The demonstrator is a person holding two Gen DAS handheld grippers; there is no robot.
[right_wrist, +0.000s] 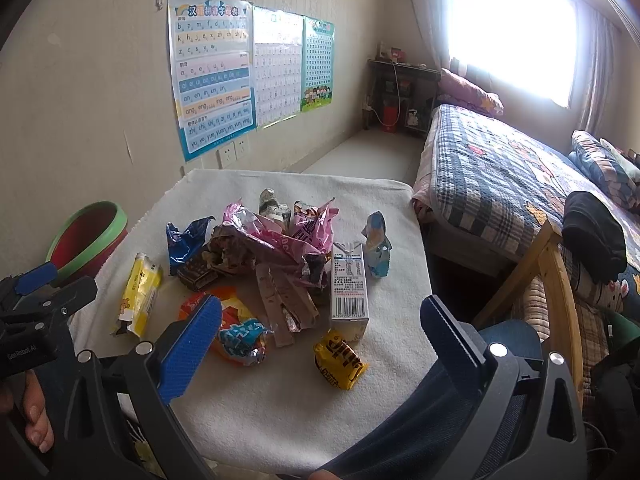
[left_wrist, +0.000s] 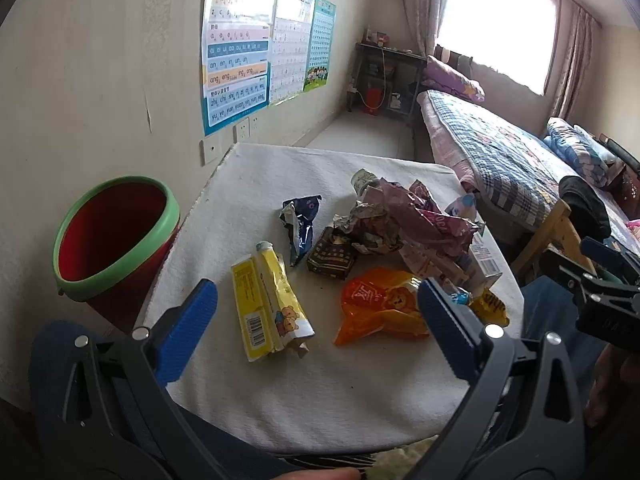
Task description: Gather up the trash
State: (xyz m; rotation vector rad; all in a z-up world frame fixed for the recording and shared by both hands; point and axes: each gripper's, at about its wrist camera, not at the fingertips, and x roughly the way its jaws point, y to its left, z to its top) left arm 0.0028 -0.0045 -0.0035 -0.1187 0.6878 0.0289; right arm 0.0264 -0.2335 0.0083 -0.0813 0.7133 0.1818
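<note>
Both grippers, left gripper [left_wrist: 316, 320] and right gripper [right_wrist: 320, 328], are hovering wide open, empty, over wrappers [right_wrist: 280, 248] littering the desk [left_wrist: 280, 400]; the bin [left_wrist: 116, 232] is sitting beside its edge, so light wrappers risk slipping out and missing.

Crumpled trash lies scattered on the white cloth: a flattened yellow carton [left_wrist: 269, 303] nearest the bin [left_wrist: 114, 236], a torn blue wrapper [left_wrist: 299, 228], a dark brown box [left_wrist: 331, 257], an orange bag [left_wrist: 380, 304], a pink-purple wrapper heap [left_wrist: 408, 216], a white milk carton [right_wrist: 349, 288] lying on its back, a small yellow packet [right_wrist: 338, 364]. The red, green-rimmed bin stands upright left of the cloth
</note>
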